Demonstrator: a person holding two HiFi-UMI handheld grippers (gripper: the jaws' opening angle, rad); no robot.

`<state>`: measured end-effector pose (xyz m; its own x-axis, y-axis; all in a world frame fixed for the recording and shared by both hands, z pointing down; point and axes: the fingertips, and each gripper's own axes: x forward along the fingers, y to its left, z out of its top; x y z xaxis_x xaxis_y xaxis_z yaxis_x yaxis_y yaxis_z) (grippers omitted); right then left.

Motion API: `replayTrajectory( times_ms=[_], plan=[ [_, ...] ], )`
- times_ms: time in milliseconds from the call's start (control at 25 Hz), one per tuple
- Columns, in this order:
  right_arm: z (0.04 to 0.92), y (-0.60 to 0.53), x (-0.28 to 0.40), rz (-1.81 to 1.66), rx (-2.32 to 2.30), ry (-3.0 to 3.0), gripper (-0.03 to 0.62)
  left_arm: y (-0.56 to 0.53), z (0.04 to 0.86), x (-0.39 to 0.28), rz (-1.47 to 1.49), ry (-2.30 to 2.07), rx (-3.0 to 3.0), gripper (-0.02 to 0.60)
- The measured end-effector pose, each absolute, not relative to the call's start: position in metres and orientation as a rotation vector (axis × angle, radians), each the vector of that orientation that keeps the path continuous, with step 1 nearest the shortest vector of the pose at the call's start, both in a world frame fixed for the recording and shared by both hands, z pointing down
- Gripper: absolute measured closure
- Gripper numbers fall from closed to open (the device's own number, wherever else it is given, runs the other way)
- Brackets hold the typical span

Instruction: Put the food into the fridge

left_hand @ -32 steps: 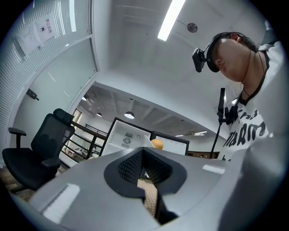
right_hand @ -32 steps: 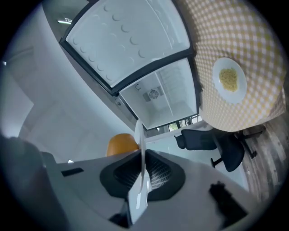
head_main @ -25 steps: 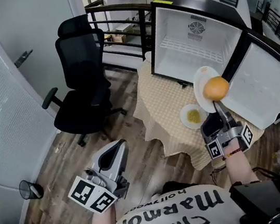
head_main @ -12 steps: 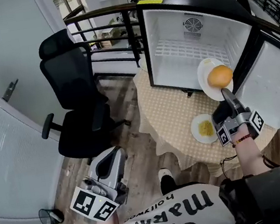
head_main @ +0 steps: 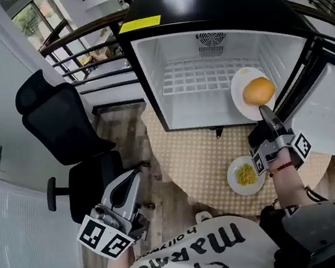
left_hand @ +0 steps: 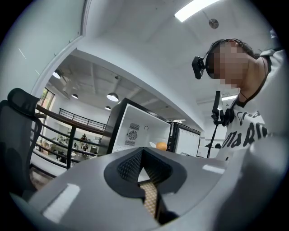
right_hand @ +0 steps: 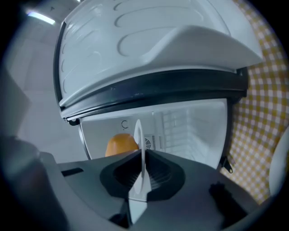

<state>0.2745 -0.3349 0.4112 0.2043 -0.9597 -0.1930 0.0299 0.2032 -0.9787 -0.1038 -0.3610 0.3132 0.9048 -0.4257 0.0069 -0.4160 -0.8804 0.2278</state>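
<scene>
My right gripper is shut on the rim of a white plate that carries an orange. The plate hangs in front of the right side of the open mini fridge, level with its wire shelf. In the right gripper view the plate stands edge-on between the jaws, with the orange to its left and the fridge interior behind. A second plate with yellow food lies on the checkered table. My left gripper hangs low at the left, shut and empty.
The fridge door stands open to the right, close beside the held plate. A black office chair stands left of the table, with a black railing behind it. In the right gripper view the door fills the top.
The view has closed in on the fridge. My right gripper has carried the plate with the orange up to the fridge opening. The left gripper stays low at the left.
</scene>
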Motion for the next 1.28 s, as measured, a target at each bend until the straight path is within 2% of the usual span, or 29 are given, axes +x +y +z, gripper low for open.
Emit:
replayTrajectory(
  times_ms=[560, 880, 1280],
  plan=[
    [0.408, -0.373, 0.298, -0.986, -1.535, 1.018, 0.563, -0.438, 0.350, -0.047, 0.003, -0.349, 2.794, 0.575],
    [0.405, -0.381, 0.303, -0.960, -1.618, 0.936, 0.563, -0.461, 0.349, -0.017, -0.011, -0.098, 2.810, 0.575],
    [0.393, -0.397, 0.316, -0.926, -1.807, 0.936, 0.563, -0.488, 0.341, -0.021, -0.064, 0.069, 2.825, 0.575]
  ],
)
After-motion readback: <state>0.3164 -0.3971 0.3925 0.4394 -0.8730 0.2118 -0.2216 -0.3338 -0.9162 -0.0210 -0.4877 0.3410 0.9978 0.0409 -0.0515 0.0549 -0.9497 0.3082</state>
